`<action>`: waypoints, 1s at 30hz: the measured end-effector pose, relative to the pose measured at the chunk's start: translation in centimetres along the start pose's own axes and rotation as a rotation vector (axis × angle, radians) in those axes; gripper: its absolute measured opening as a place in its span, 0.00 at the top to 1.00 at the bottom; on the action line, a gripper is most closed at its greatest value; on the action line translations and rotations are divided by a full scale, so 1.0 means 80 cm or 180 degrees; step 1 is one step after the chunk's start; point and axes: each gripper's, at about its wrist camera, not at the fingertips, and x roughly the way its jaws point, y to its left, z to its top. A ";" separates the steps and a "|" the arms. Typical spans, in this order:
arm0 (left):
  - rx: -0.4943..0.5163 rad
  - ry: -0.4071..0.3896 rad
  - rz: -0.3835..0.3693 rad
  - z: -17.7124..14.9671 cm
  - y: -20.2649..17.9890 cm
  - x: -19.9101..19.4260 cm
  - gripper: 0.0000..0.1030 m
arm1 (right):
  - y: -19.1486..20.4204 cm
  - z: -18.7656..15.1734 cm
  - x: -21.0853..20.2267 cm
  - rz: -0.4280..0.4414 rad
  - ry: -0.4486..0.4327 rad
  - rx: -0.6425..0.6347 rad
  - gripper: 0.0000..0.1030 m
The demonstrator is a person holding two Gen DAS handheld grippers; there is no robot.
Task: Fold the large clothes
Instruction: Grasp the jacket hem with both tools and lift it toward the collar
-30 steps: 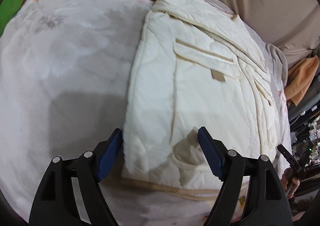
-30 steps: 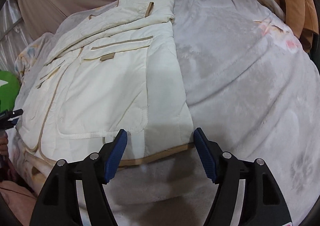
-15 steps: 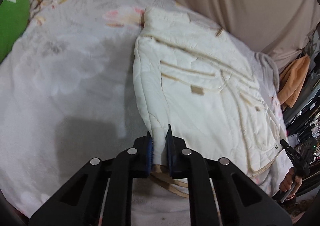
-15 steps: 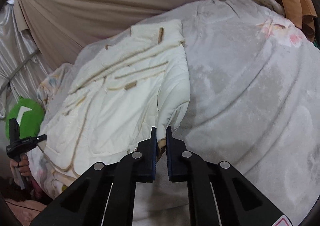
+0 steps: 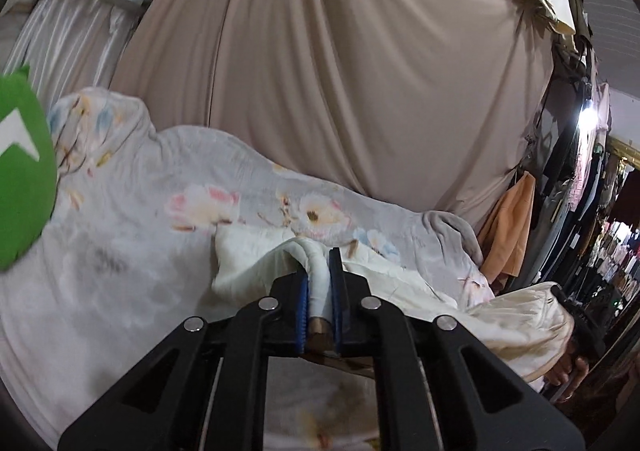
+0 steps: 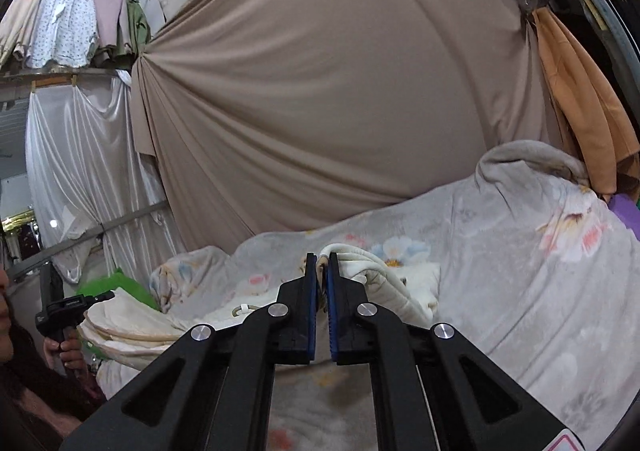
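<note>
The cream quilted jacket (image 5: 248,263) lies on the bed with its bottom hem lifted off the blanket. My left gripper (image 5: 319,265) is shut on one corner of that tan-trimmed hem, and cloth bulges out past the blue pads. In the right wrist view my right gripper (image 6: 322,263) has the other hem corner between its blue pads, its jaws closing on it. The jacket (image 6: 380,275) drapes away to the right of these fingers and sags in a loose fold (image 6: 132,325) toward the left hand. Most of the jacket's body is hidden behind both grippers.
A grey floral blanket (image 5: 120,251) covers the bed. A beige curtain (image 5: 340,91) hangs close behind it. A green cushion (image 5: 20,179) sits at the left, orange cloth (image 6: 580,99) at the right. Clothes hang on a rail (image 6: 72,27). A person's hand (image 6: 64,343) grips the left handle.
Both grippers went from open over the hem to shut on it, then rose with it. The views tipped up from the flat jacket to the curtain.
</note>
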 end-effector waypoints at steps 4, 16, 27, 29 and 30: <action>0.0103 0.0263 0.0141 0.043 0.006 0.090 0.91 | -0.012 0.033 0.056 -0.0087 0.0013 -0.0083 0.96; 0.0225 0.1419 0.1162 -0.002 0.103 0.408 0.86 | -0.129 0.004 0.365 -0.0971 0.0987 0.0066 0.95; 0.0110 0.1120 0.0947 -0.008 0.113 0.395 0.77 | -0.183 -0.065 0.441 -0.1385 0.1500 -0.0007 0.90; 0.0170 0.1022 0.0869 0.001 0.105 0.370 0.70 | -0.173 -0.053 0.421 -0.1382 0.1309 -0.0120 0.82; 0.0185 0.0999 0.0847 0.006 0.102 0.363 0.65 | -0.168 -0.047 0.412 -0.1358 0.1232 -0.0165 0.78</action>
